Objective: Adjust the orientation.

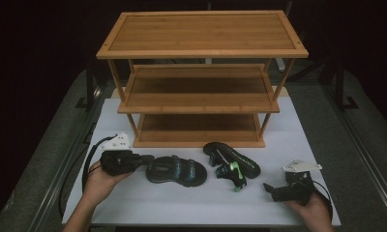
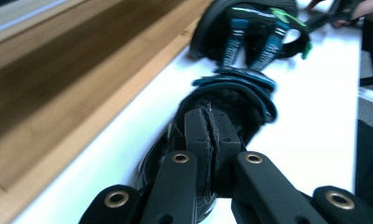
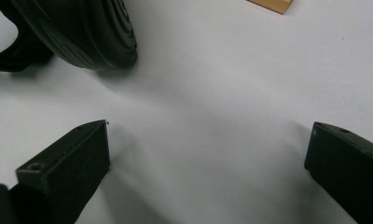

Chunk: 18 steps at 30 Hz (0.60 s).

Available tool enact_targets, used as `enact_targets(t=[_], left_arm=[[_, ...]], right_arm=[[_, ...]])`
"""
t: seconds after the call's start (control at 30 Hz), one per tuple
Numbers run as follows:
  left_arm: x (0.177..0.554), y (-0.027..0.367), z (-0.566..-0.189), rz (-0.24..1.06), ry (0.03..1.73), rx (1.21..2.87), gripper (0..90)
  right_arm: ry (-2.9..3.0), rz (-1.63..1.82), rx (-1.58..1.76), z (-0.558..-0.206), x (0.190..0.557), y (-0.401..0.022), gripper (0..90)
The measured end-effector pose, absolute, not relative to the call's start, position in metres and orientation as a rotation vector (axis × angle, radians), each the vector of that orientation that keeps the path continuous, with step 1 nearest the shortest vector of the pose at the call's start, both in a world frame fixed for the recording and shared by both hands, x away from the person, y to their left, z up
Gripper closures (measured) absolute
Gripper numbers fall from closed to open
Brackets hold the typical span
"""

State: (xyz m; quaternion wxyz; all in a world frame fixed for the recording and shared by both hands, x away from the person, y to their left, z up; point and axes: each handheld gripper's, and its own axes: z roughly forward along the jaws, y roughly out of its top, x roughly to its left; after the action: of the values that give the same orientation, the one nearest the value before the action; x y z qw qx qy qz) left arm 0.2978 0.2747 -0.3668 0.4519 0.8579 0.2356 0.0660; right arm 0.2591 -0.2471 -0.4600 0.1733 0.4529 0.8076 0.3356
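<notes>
Two hands come in over the near edge of the white worktop [image 1: 133, 203], each holding one black gripper. The left gripper [image 1: 144, 158] lies level and points toward the middle, its fingers [image 2: 197, 133] pressed together on the back edge of the nearer sandal [image 1: 177, 170], a thin strip of the dark material pinched between the pads; in the left gripper view that grip is slightly blurred, so exactly which part of the heel is caught is hard to say. The right gripper [image 1: 271, 189] rests low in the other hand near the right front corner, its fingers [image 3: 77, 163] spread wide with bare worktop between them, holding nothing.

Two sandals lie on the worktop, both black with teal and green straps. The gripped one sits flat, left of centre, sole down. The second sandal [image 1: 231, 163] lies just beside it to the right, angled, with a bright green strap end [image 1: 236, 170] raised at its near side; its dark ribbed sole edge shows at the top left of the right gripper view. The pair are close but apart.

Behind them stands one wooden rack [image 1: 201, 34] with three slatted shelves, its bottom shelf [image 1: 199, 126] just beyond the sandals.
</notes>
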Motion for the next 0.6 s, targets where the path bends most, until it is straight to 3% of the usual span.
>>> enact_targets(t=[0.33,0.5,0.6], left_arm=[[0.262,0.280,-0.374,0.108,0.571,2.098,88.4],[0.262,0.282,-0.377,0.092,0.574,2.077,87.8],[0.263,0.285,-0.377,0.110,0.565,2.064,77.5]], right_arm=[[2.289,0.952,1.286,-0.460,0.259,-0.247,0.0],[2.290,0.952,1.287,-0.460,0.259,-0.247,0.0],[2.289,0.953,1.287,-0.460,0.259,-0.247,0.0]])
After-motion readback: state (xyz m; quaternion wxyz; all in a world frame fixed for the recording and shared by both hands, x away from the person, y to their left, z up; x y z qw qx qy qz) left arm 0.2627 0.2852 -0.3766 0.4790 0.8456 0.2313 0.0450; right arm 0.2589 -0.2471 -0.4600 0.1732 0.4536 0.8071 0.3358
